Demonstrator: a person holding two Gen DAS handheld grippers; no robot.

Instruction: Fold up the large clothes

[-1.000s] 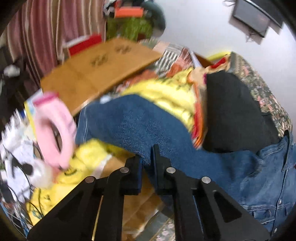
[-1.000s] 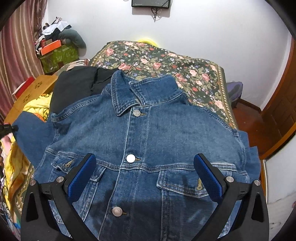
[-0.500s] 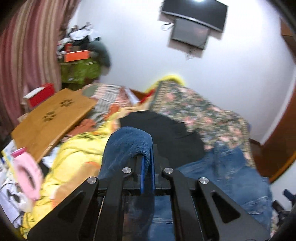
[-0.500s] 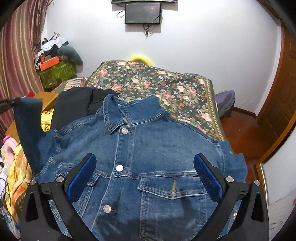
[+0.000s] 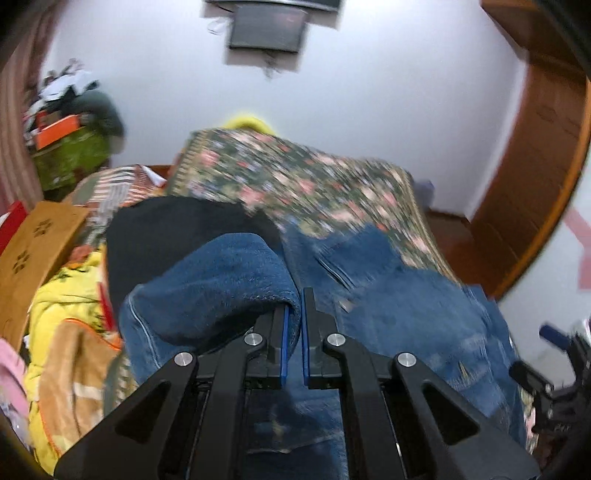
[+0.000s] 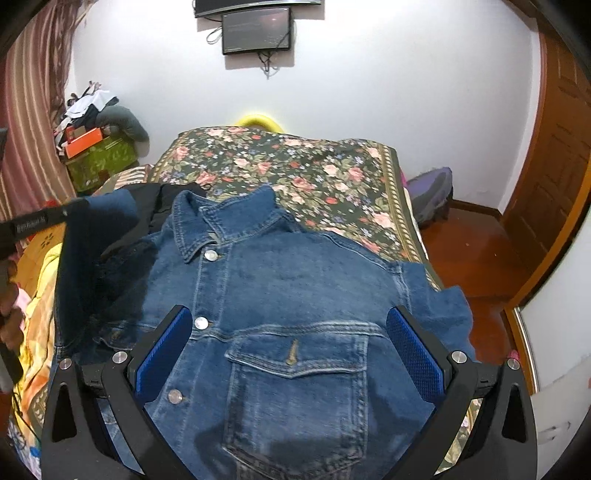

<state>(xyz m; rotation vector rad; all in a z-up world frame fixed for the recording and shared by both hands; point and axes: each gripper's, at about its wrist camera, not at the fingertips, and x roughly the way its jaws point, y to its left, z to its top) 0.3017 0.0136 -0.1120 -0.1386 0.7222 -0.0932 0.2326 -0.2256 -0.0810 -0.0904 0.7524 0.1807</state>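
Observation:
A blue denim jacket (image 6: 295, 280) lies front-up on the flowered bed cover (image 6: 295, 166), collar toward the wall. My left gripper (image 5: 293, 314) is shut on the jacket's left sleeve (image 5: 221, 280) and holds it lifted over the jacket body (image 5: 406, 314). In the right wrist view the raised sleeve (image 6: 88, 251) hangs at the left. My right gripper (image 6: 288, 347) is open and empty, hovering above the chest pocket (image 6: 295, 365).
A black garment (image 5: 177, 229) lies beside the jacket's left shoulder. Yellow clothes (image 5: 66, 310) and a wooden board (image 5: 33, 240) clutter the left. A wooden door (image 6: 554, 155) and floor lie to the right. A screen (image 6: 256, 29) hangs on the wall.
My left gripper has lifted the sleeve from the cluttered left side and swung it up toward the jacket body. My right gripper rose slightly and stayed open.

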